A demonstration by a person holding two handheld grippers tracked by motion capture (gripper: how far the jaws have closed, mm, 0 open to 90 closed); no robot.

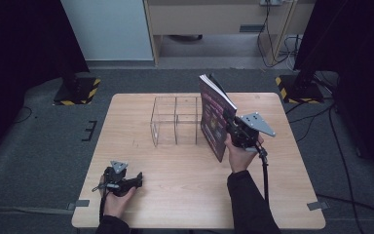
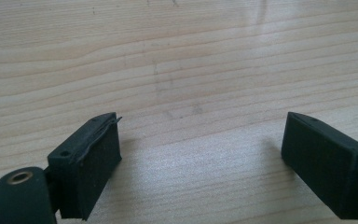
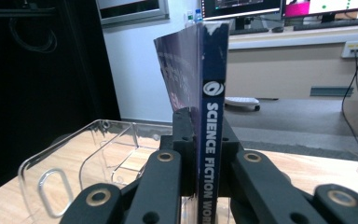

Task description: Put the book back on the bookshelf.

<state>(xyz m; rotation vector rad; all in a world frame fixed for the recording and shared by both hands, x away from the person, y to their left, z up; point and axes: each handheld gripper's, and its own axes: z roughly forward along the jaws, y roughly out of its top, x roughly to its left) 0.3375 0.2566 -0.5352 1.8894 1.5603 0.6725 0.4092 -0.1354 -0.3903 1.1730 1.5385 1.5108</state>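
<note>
The left gripper [image 1: 137,181] rests on the table [image 1: 185,175] near the person's edge, jaws spread wide with nothing but bare wood between them, as the left gripper view confirms [image 2: 200,158]. It lies well apart from the work and need not stir for this step.

Farther in, the right gripper [image 1: 230,124] pinches a magazine [image 1: 214,117] by its spine, jaws pressed together on it. In the right gripper view the spine [image 3: 210,130] stands upright between the two black jaws. From above, the magazine is held on edge, slightly tilted, its lower corner close to the table and its cover facing the rack [image 1: 175,121].

The rack, clear plastic with dividers, stands just left of the magazine, near the middle of the table; the right gripper view shows its rounded wall [image 3: 74,158] low at the left.

The step in hand looks like slotting the magazine into one of the rack's compartments. To do it well, keep the grip firm so the pages do not fan, lift until the bottom edge clears the rack's wall, and square the magazine with the dividers before lowering. Come down straight, since the light rack may slide or tip if the edge strikes it. Release only once the magazine stands by itself.
</note>
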